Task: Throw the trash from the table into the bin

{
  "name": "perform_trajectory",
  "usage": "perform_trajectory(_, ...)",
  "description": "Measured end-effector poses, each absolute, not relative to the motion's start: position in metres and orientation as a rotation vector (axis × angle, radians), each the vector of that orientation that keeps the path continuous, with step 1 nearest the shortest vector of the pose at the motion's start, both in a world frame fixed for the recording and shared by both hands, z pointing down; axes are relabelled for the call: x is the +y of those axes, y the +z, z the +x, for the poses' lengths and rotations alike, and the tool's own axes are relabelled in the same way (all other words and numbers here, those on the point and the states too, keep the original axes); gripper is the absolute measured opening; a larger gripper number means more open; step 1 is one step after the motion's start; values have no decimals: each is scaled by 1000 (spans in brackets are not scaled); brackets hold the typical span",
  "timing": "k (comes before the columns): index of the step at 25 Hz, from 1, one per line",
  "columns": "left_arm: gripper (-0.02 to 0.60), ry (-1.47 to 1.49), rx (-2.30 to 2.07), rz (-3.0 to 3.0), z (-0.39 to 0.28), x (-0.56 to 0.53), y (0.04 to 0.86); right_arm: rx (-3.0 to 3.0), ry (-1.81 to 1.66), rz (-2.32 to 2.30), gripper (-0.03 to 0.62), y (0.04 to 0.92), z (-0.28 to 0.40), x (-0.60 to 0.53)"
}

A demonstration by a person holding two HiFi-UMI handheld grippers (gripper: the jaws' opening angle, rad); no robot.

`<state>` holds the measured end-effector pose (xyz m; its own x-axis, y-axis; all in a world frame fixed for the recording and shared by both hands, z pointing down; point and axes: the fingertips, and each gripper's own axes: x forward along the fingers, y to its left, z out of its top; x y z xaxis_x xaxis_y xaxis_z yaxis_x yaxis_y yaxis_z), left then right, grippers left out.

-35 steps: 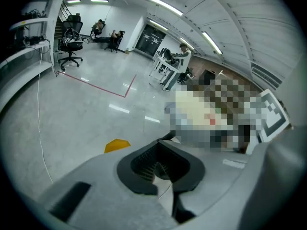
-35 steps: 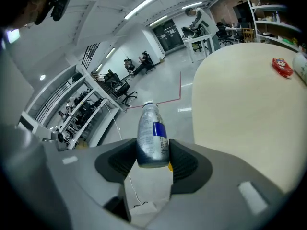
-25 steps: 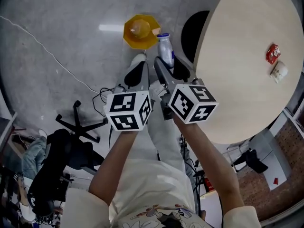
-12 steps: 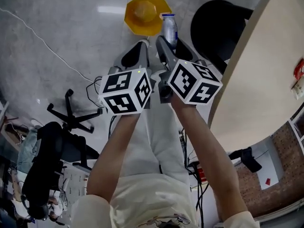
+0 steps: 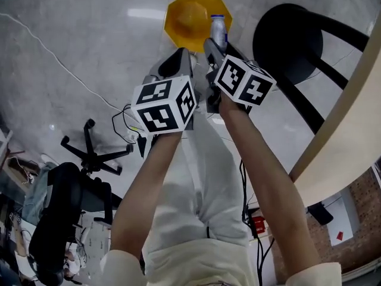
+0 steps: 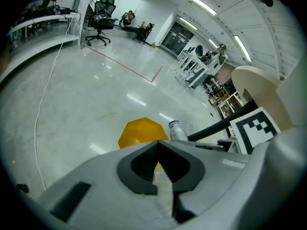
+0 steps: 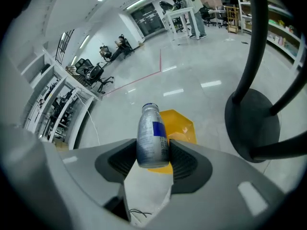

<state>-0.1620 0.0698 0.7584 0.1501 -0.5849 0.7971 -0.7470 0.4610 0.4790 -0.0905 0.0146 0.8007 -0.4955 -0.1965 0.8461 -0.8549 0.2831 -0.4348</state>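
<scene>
A silver plastic bottle [image 7: 152, 137] with a blue label and white cap is gripped near its base by my right gripper [image 7: 152, 151], which is shut on it. In the head view the bottle [image 5: 219, 31] hangs at the right rim of the yellow octagonal bin [image 5: 193, 18] on the floor. The bin [image 7: 182, 123] lies just behind the bottle in the right gripper view. Beside it, my left gripper [image 5: 177, 61] points down at the same bin [image 6: 139, 132]. Its jaws meet at the tips with nothing between them [image 6: 156, 143]. The bottle [image 6: 176, 130] shows to its right.
The round beige table's edge [image 5: 351, 130] runs along the right. Its black disc base and legs [image 5: 289, 40] stand close to the right of the bin. A black office chair [image 5: 77, 183] and a thin cable [image 5: 59, 58] are on the grey floor at left.
Both grippers have sunk toward the floor and closer to the yellow bin, the bottle still held. The tabletop with its leftover trash has slid out of the head view to the right.
</scene>
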Motion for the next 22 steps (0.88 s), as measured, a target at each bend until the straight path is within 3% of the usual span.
perform_trajectory(12,6,247,-1485,1209,-173,61,830,-1846,1271,940,218,855,-114,4)
perform_trajectory(13,6,245,-1488,1217,-174,58,828,-1839,1300,931,229,857,-115,5)
perform_trajectory(15,6,249,-1485,1239,-174,54,823,-1815,1352,927,387,858,-115,7)
perform_trajectory(16,6,252,-1481,1246,-173,53,822,-1809,1355,928,408,857,-114,9)
perform_trajectory(22,6,273,-1468,1261,-171,56,801,-1874,1363,925,394,815,-112,23)
